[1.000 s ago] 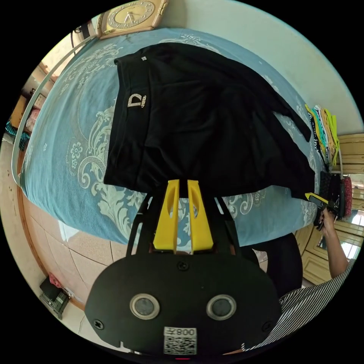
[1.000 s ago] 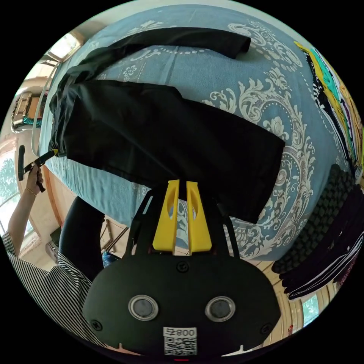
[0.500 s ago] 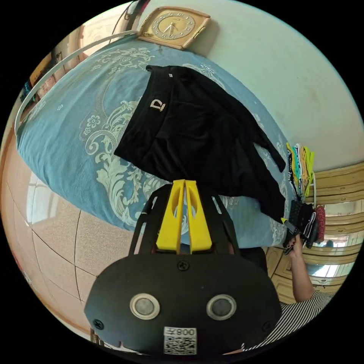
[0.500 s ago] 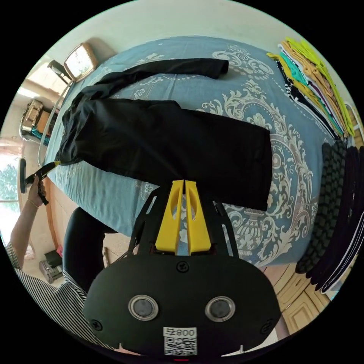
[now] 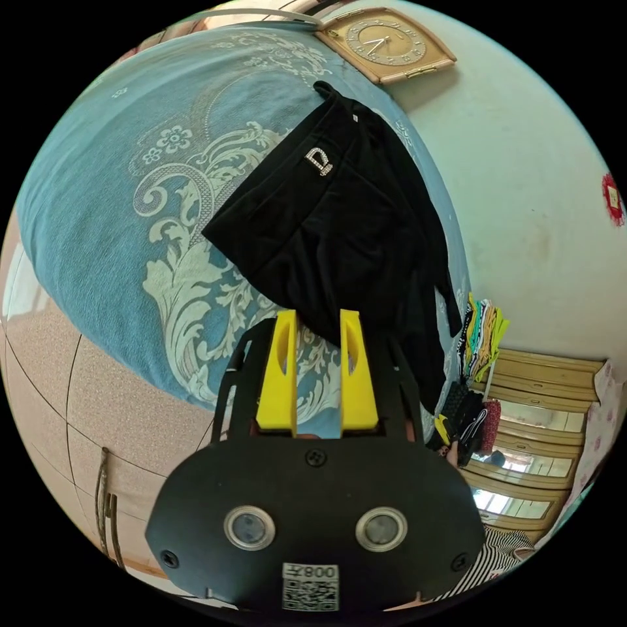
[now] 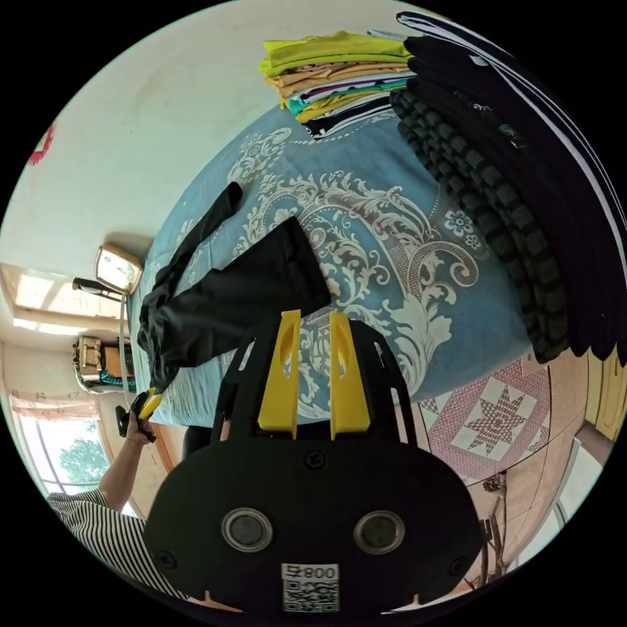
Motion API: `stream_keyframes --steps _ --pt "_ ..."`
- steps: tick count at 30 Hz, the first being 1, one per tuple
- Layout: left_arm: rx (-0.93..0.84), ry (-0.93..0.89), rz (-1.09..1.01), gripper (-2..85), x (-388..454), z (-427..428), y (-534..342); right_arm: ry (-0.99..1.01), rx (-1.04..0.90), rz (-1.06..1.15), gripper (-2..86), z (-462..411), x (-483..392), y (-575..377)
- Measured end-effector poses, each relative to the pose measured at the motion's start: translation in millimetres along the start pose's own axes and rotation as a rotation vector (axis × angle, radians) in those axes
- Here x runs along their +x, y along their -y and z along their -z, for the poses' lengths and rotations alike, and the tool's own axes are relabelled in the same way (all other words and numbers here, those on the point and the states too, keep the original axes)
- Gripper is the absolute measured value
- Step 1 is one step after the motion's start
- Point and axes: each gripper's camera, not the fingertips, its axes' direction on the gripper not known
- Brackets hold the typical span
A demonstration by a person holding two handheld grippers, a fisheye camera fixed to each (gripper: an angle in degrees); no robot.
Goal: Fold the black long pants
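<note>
Fingers (image 5: 284, 366) of the left gripper (image 5: 317, 326) stand apart, nothing btwn them; black pants (image 5: 333, 241) lie just beyond on the blue bedspread (image 5: 98, 196). Right gripper (image 6: 307, 326) also spread, empty, w/ a pant leg end near its tips. Folded clothes stack (image 6: 339, 72) sits at the bed's far end, clock (image 5: 385, 42) leans on the wall. Pants' far hem is hard to make out.
</note>
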Motion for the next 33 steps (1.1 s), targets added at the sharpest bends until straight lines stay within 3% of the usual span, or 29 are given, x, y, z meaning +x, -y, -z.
stream_keyframes --steps 10,14,28,33 --pt "0.043 -0.045 0.075 2.0 -36 -13 -22 -0.165 -0.081 0.026 6.8 -22 35 -3" --pt "0.067 -0.042 -0.006 1.5 -39 5 -29 -0.115 -0.102 0.031 2.2 -18 57 -1" --pt "0.030 0.083 -0.184 1.2 -62 82 -41 0.032 -0.148 0.111 0.6 38 117 -12" --pt "-0.056 0.144 -0.144 1.6 -80 57 -45 -0.047 -0.217 0.107 0.6 20 137 -21"
